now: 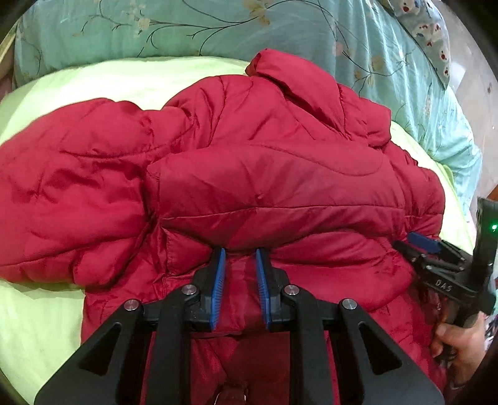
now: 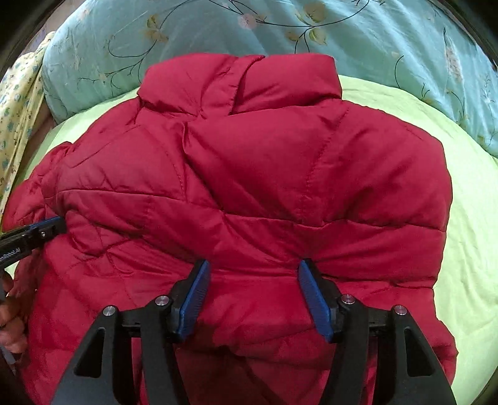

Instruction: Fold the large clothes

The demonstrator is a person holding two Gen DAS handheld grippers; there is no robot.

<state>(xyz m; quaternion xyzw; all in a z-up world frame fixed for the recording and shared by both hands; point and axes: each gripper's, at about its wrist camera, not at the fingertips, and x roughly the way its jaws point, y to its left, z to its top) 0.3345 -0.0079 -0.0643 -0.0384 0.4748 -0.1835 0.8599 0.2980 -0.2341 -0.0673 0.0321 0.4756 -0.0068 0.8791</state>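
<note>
A red puffer jacket (image 1: pixel 264 174) lies on a light green sheet (image 1: pixel 40 311), collar at the far side, one sleeve spread to the left. My left gripper (image 1: pixel 240 258) has its blue pads close together, pinching a fold of the jacket's lower part. My right gripper (image 2: pixel 252 271) rests on the same jacket (image 2: pixel 249 174) with its jaws wide apart; red fabric bulges between the pads, not clamped. Each gripper shows at the edge of the other's view: the right one (image 1: pixel 426 246), the left one (image 2: pixel 46 227).
A teal floral quilt (image 1: pixel 218 28) lies bunched along the far side of the bed (image 2: pixel 389 34). A patterned pillow (image 1: pixel 429 34) sits far right; a yellow patterned cloth (image 2: pixel 18 102) hangs far left. The green sheet (image 2: pixel 467 249) shows around the jacket.
</note>
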